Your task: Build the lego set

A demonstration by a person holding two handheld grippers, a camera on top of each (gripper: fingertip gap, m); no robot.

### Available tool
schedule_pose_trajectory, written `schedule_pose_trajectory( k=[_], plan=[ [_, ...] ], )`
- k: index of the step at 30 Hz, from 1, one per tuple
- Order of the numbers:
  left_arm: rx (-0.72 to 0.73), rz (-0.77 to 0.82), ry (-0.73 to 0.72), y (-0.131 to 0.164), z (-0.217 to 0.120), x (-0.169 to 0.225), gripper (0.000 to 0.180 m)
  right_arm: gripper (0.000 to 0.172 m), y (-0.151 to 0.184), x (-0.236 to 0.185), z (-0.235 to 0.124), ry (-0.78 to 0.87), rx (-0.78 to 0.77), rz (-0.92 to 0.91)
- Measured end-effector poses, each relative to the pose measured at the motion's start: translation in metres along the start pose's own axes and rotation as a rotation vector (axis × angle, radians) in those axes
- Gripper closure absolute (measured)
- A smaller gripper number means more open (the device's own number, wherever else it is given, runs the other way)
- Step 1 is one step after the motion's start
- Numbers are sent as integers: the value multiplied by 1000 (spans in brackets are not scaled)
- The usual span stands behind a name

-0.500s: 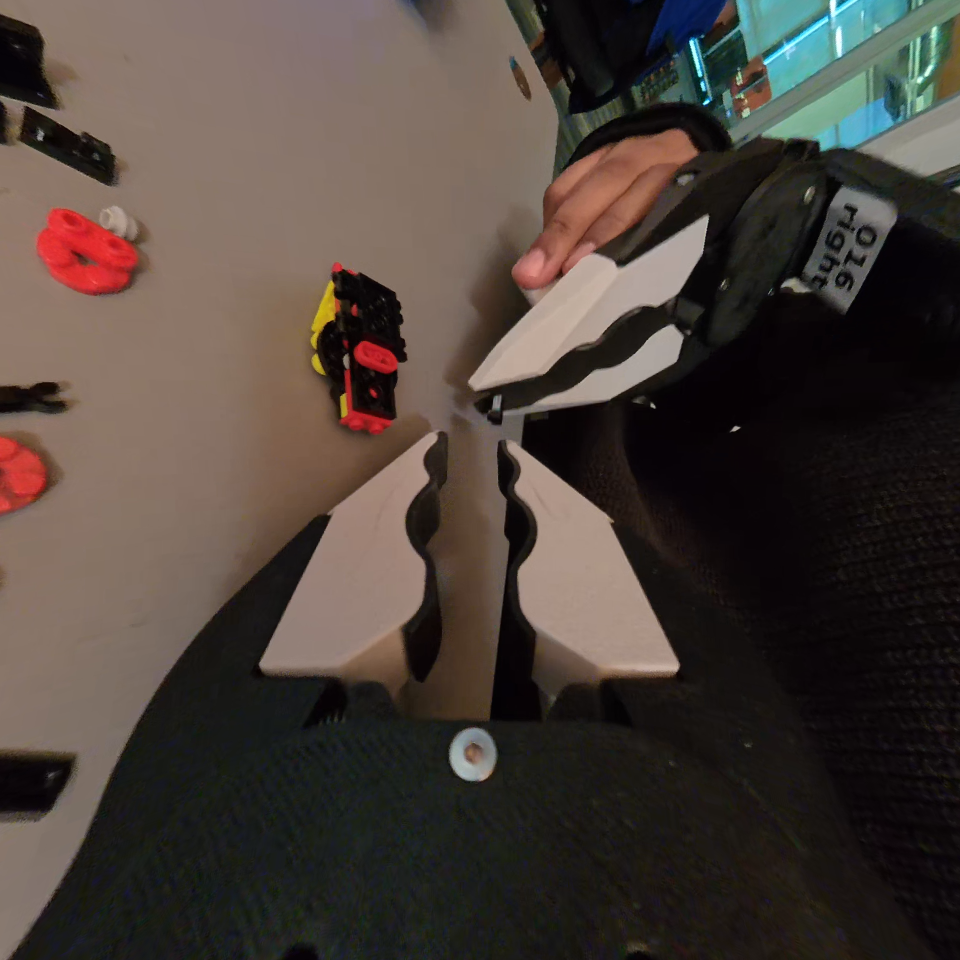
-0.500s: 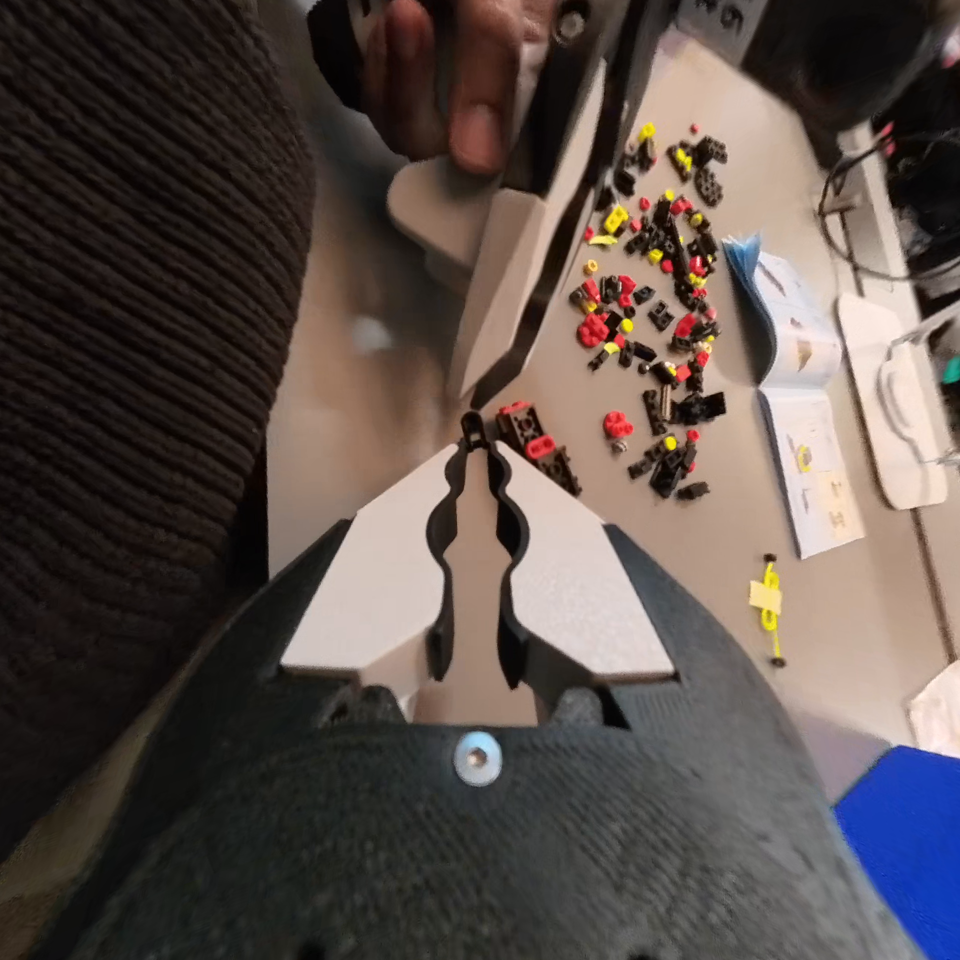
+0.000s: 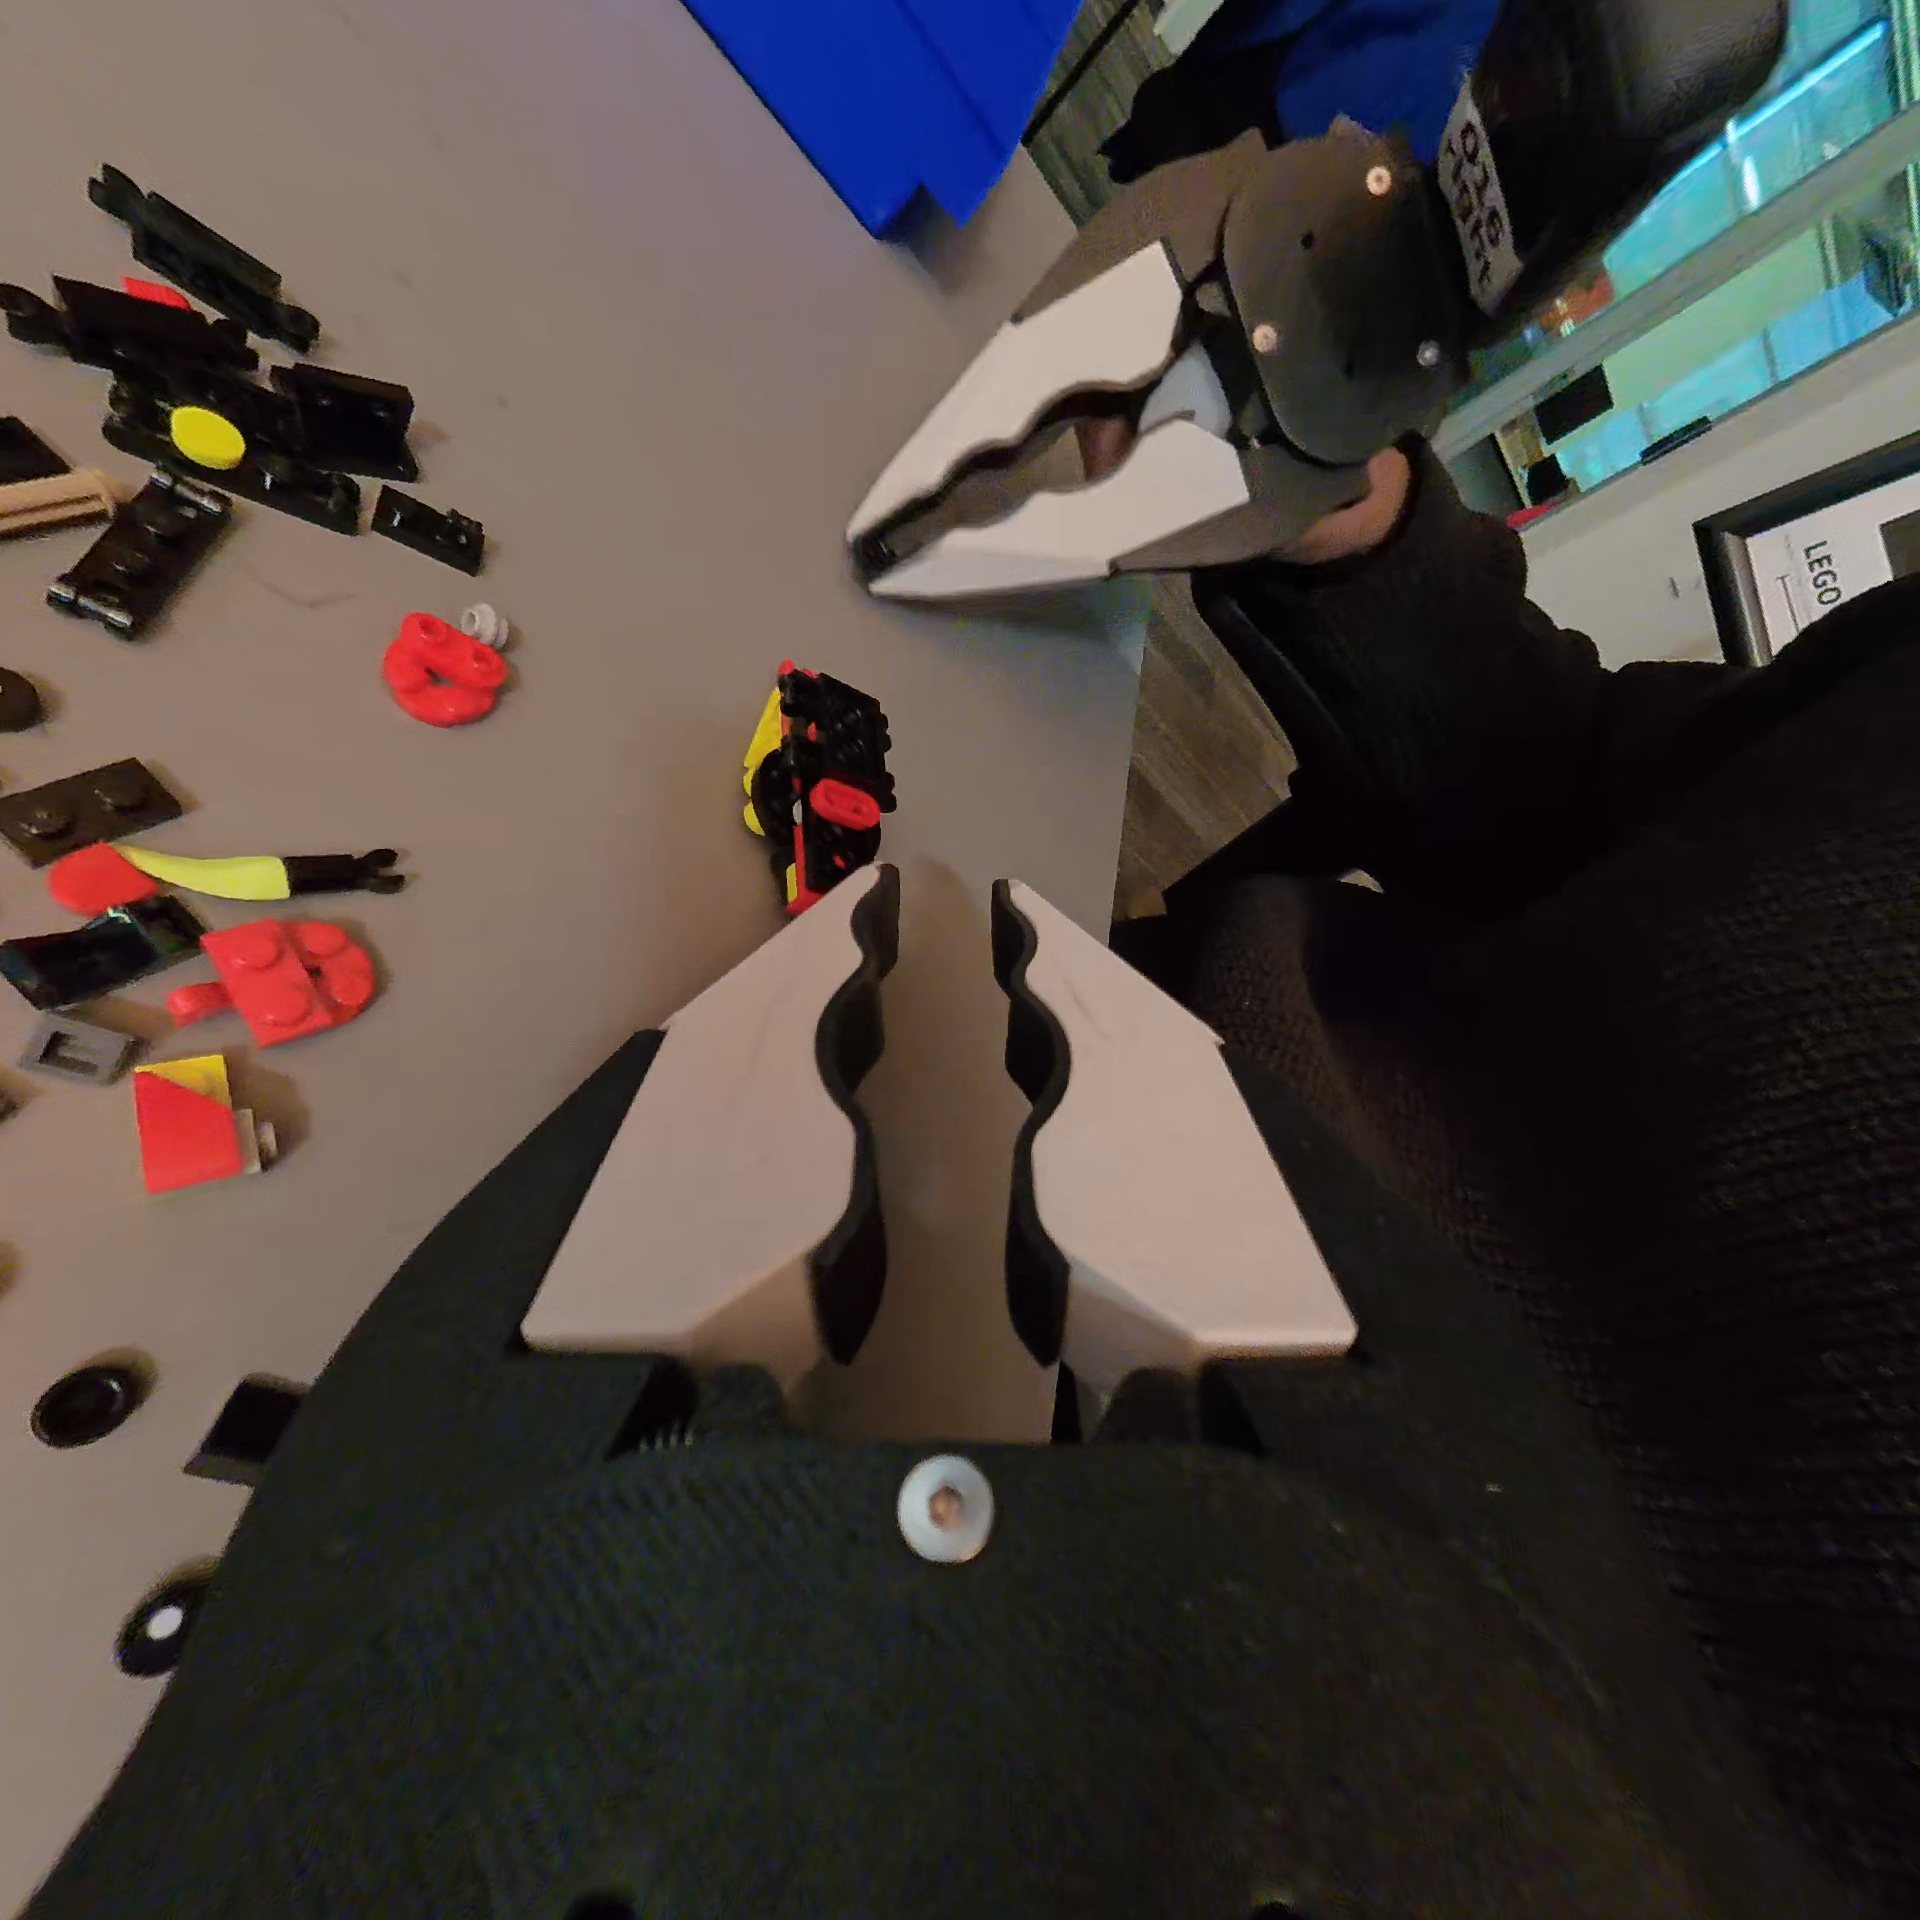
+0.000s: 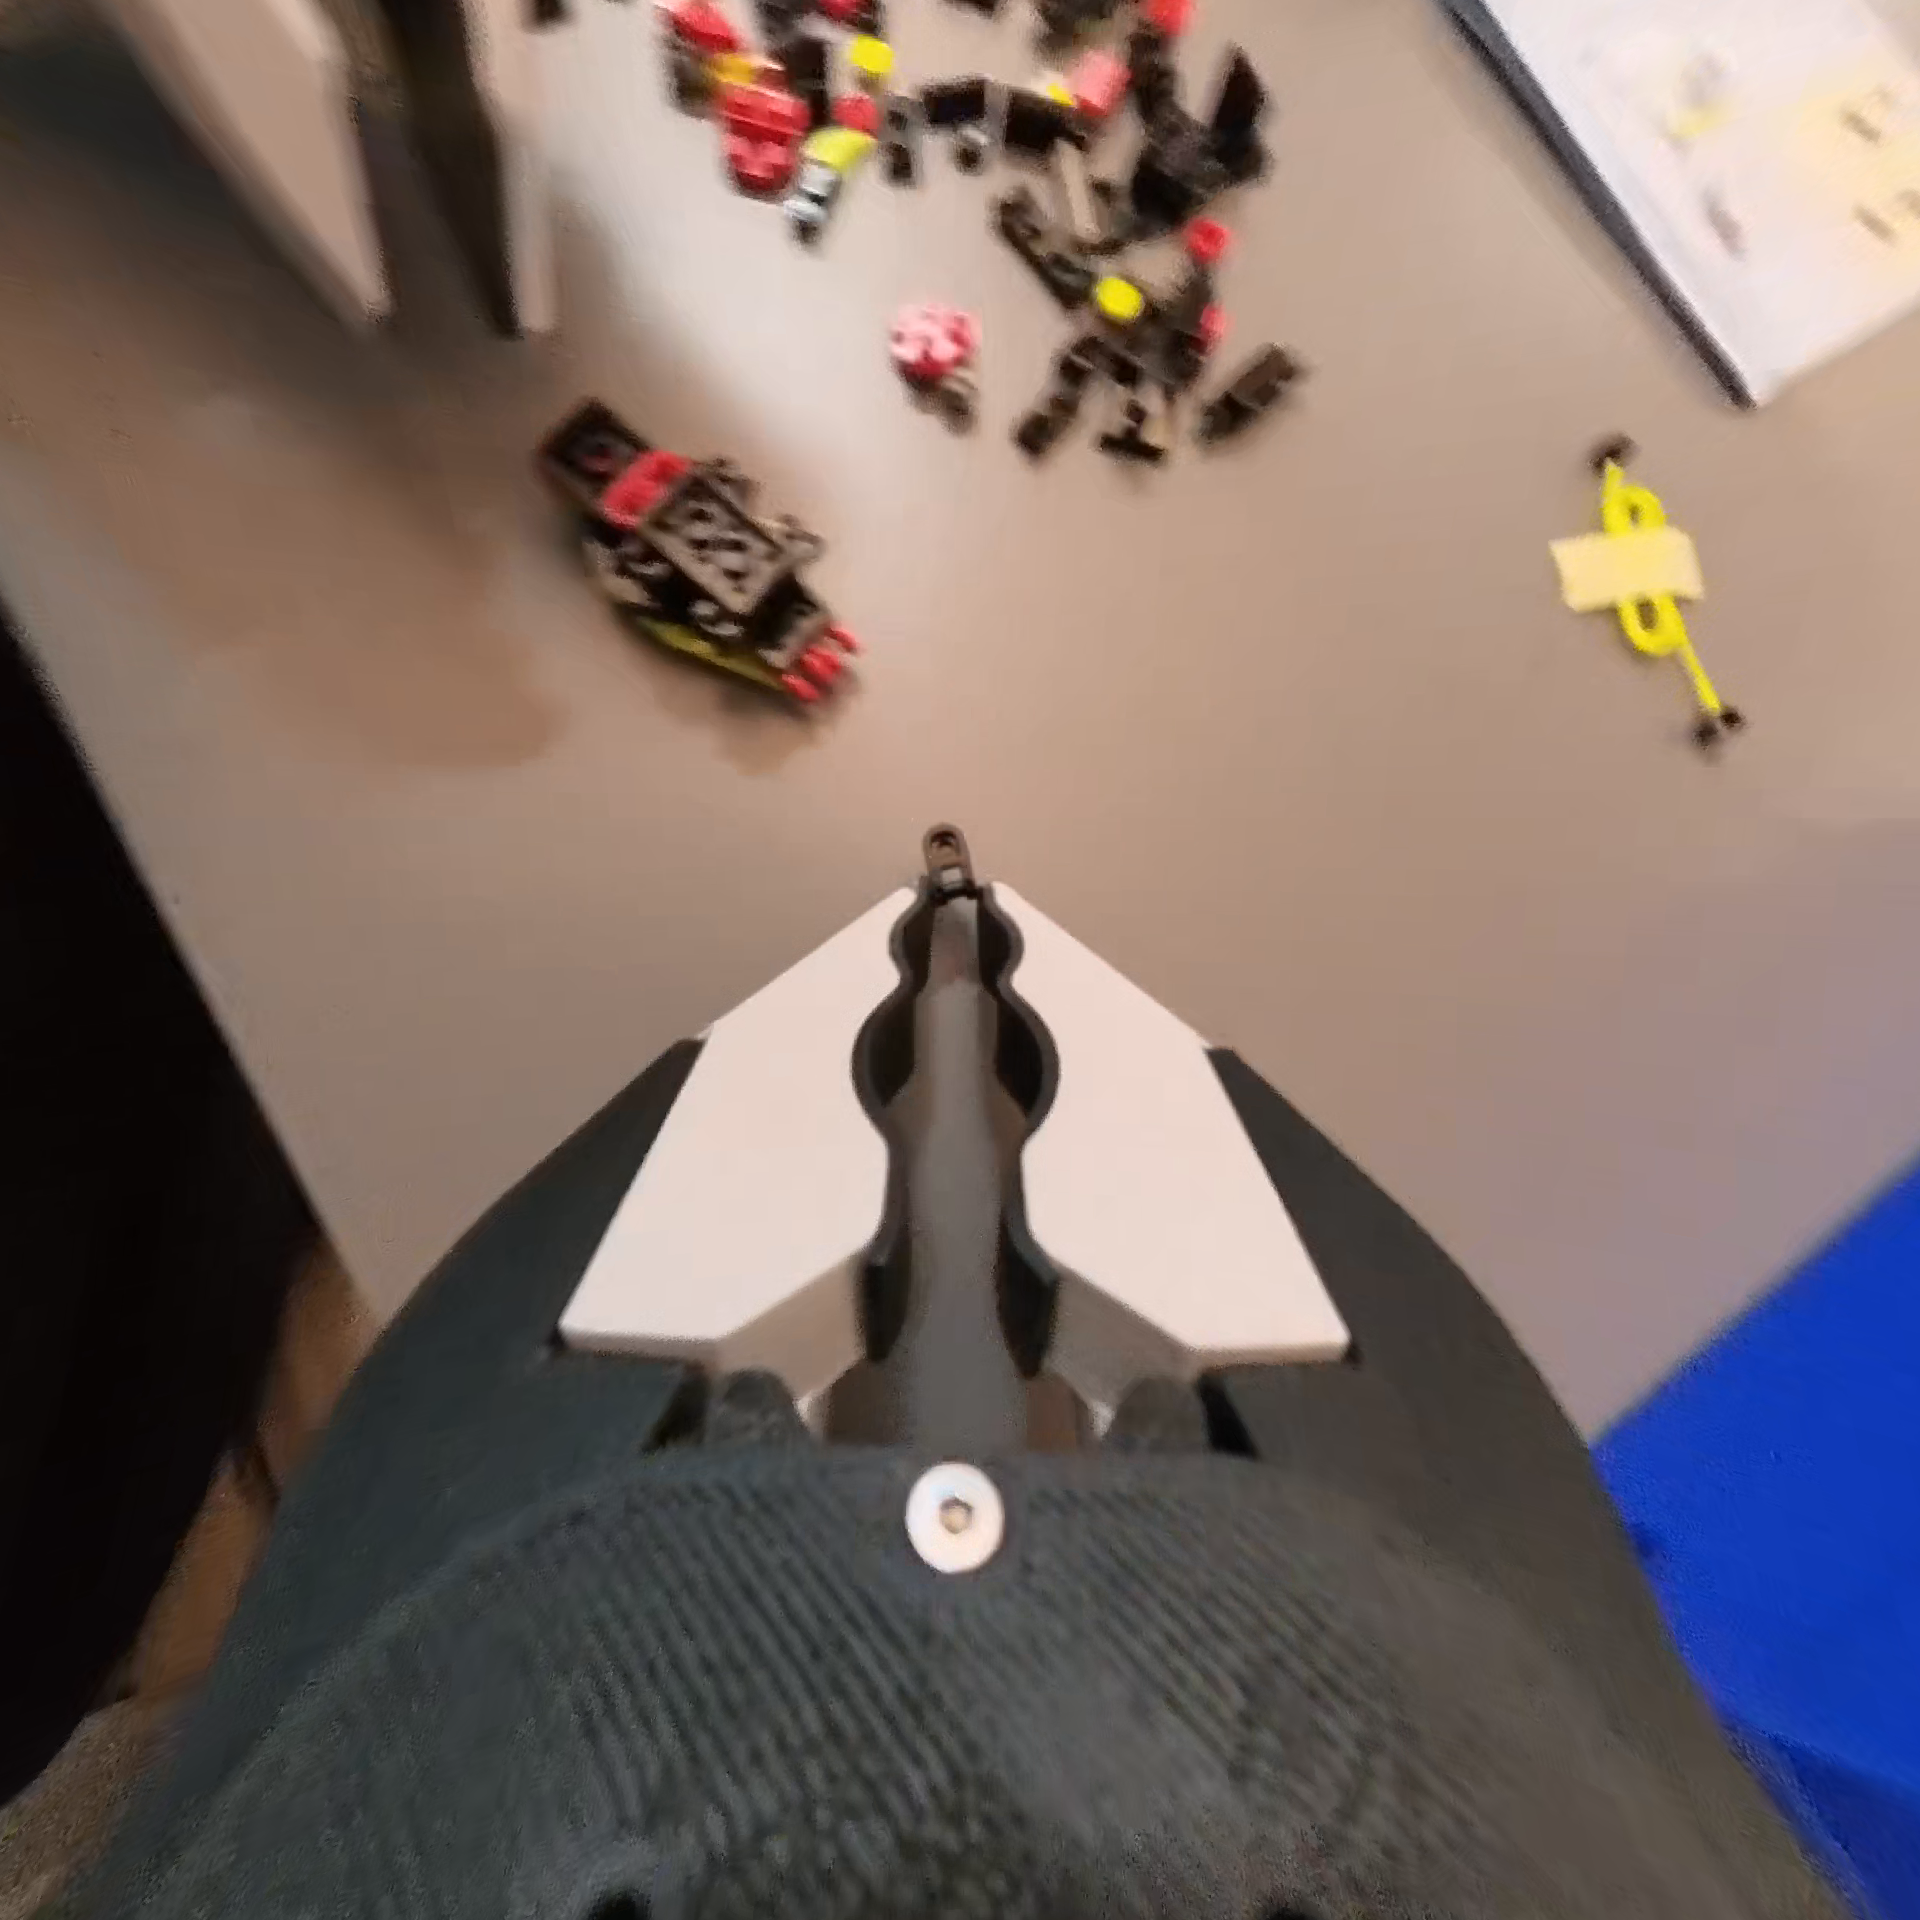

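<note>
The left tongs point(image 3: 943, 891) hang over the near edge of the grey bench point(image 3: 644, 343) with their two fingers parted and nothing between them; only bare bench shows in the gap. Just ahead and to their left lies a small brick model point(image 3: 821, 790) of black, red and yellow parts, its near end right beside the left fingertip (whether they touch cannot be told).

The right tongs point(image 4: 948, 891) are closed almost fully on a small black piece point(image 4: 943, 854), a slim part with a ring at its end that sticks out past the fingertips, both pads pressing its sides. From the left wrist view these tongs sit above the bench beyond the model, tips pointing left, with a dark bit pinched at their tip.

Farther left on the bench are loose bricks point(image 3: 208, 416): black plates, a yellow round tile, a red round part point(image 3: 445, 670) with a small grey stud beside it, and red plates point(image 3: 286, 982). A blue box point(image 3: 894, 94) stands at the far edge. In the blurred right wrist view a coiled yellow cord point(image 4: 1636, 582) with a paper band lies to the right, well apart, and an open booklet point(image 4: 1714, 156) lies beyond it.
</note>
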State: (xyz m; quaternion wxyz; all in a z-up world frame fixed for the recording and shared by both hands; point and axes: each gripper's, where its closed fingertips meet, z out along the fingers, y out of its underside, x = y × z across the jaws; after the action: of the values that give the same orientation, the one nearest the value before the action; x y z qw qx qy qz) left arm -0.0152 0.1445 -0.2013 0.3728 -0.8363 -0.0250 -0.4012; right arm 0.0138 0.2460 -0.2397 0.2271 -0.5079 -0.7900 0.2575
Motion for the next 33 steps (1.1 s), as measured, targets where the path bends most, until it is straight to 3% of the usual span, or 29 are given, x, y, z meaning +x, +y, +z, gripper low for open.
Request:
schedule_pose_trajectory(
  k=[5, 24, 33],
  plan=[
    [-21, 11, -12, 4, 2, -2, 164, 165, 3, 12, 1, 34, -4, 96],
    [-48, 23, -14, 8, 5, -1, 164, 162, 0, 12, 0, 46, 9, 82],
    [-2, 39, 1, 0, 2, 4, 167, 164, -30, 26, -19, 100, 195, 137]
  ],
)
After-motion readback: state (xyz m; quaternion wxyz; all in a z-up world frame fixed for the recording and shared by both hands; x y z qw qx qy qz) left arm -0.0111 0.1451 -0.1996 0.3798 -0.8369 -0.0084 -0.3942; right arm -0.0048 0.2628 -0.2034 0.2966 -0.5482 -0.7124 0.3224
